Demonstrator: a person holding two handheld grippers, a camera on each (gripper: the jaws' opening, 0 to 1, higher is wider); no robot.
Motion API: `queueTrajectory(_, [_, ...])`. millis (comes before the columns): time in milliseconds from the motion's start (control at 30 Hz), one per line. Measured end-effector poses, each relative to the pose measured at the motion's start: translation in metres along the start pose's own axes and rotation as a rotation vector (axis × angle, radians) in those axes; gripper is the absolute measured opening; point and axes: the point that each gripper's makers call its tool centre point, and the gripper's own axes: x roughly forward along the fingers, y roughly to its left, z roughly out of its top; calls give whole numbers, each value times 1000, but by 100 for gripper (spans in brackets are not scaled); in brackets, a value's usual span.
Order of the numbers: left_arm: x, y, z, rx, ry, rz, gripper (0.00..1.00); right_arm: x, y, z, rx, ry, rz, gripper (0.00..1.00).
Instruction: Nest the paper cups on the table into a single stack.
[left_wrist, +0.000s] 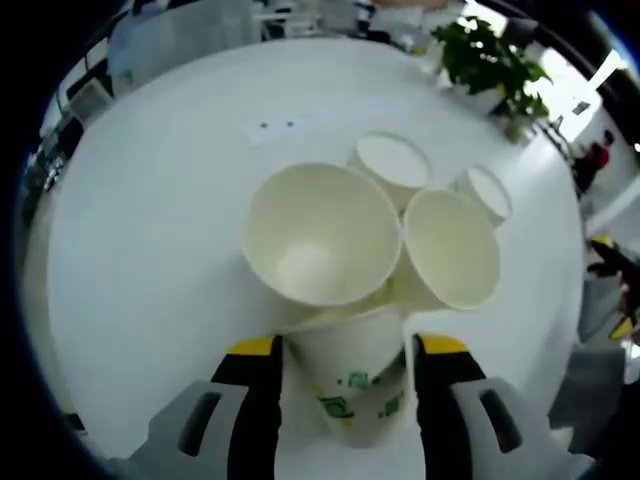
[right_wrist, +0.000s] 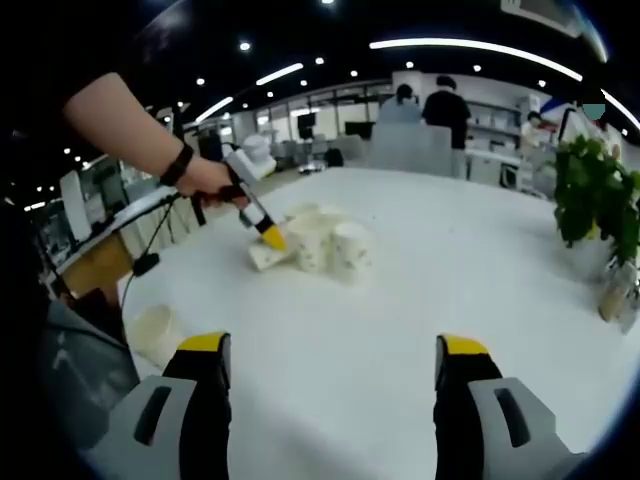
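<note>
Left gripper (left_wrist: 345, 350) clamped on a tilted paper cup (left_wrist: 350, 385), empty inside, its mouth over three upright empty cups (left_wrist: 450, 245) clustered mid-table (left_wrist: 150, 230), right gripper (right_wrist: 330, 365) jaws spread wide, holding nothing, potted plant (right_wrist: 595, 200) at the table's far edge

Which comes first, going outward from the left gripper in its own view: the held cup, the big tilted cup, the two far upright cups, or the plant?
1. Held cup, between the left gripper jaws.
2. Big tilted cup, just beyond.
3. Two far upright cups, behind; too close to rank.
4. Plant, at the table edge.
</note>
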Motion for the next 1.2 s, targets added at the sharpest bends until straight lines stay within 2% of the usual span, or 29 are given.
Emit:
queueTrajectory(167, [-2,2,3,0,-4,-4,50,1,1,-1,0,-1,2,82])
queueTrajectory(567, [-4,3,-2,-97,25,-21,43,3,2,-2,0,6,8,81])
queueTrajectory(1200, [-13,5,-14,-122,50,-39,36,5,6,2,-3,-1,13,81])
